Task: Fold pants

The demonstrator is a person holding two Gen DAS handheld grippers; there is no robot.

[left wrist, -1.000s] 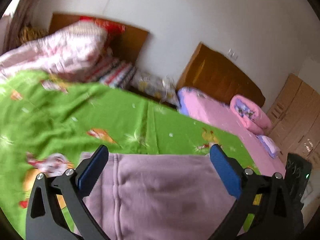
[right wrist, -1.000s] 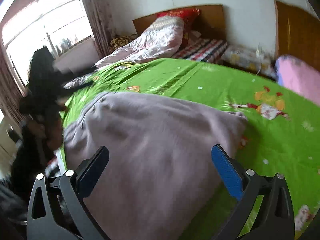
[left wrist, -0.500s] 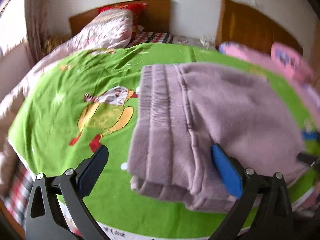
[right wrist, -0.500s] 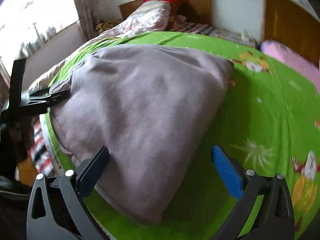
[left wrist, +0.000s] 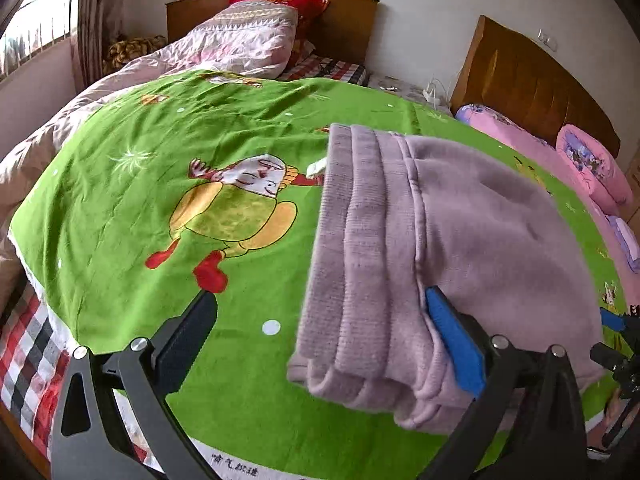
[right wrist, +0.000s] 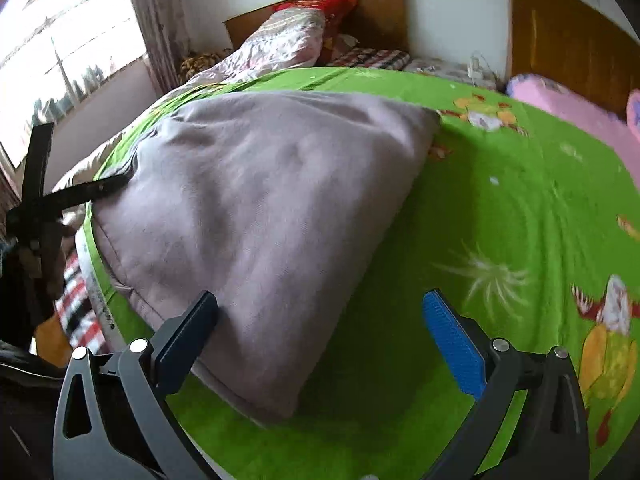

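One pair of mauve pants (left wrist: 440,240), folded, lies on one green cartoon-print blanket (left wrist: 160,200). Two grippers flank it: the left gripper (left wrist: 320,332) and the right gripper (right wrist: 320,332), both with fingers spread wide, pinching nothing.

Left tongs (left wrist: 320,332): jaws spread wide, I see nothing clamped between them. The blue-padded finger (left wrist: 454,340) lies against the side of the pants (left wrist: 460,248); the dark finger (left wrist: 188,342) hangs clear above the bed. Right tongs (right wrist: 320,330): jaws equally wide apart and unloaded. The dark finger (right wrist: 188,338) touches the near edge of the pants, the blue finger (right wrist: 454,338) is free. In the right wrist view I see the left tongs at far left, one finger against the pants.
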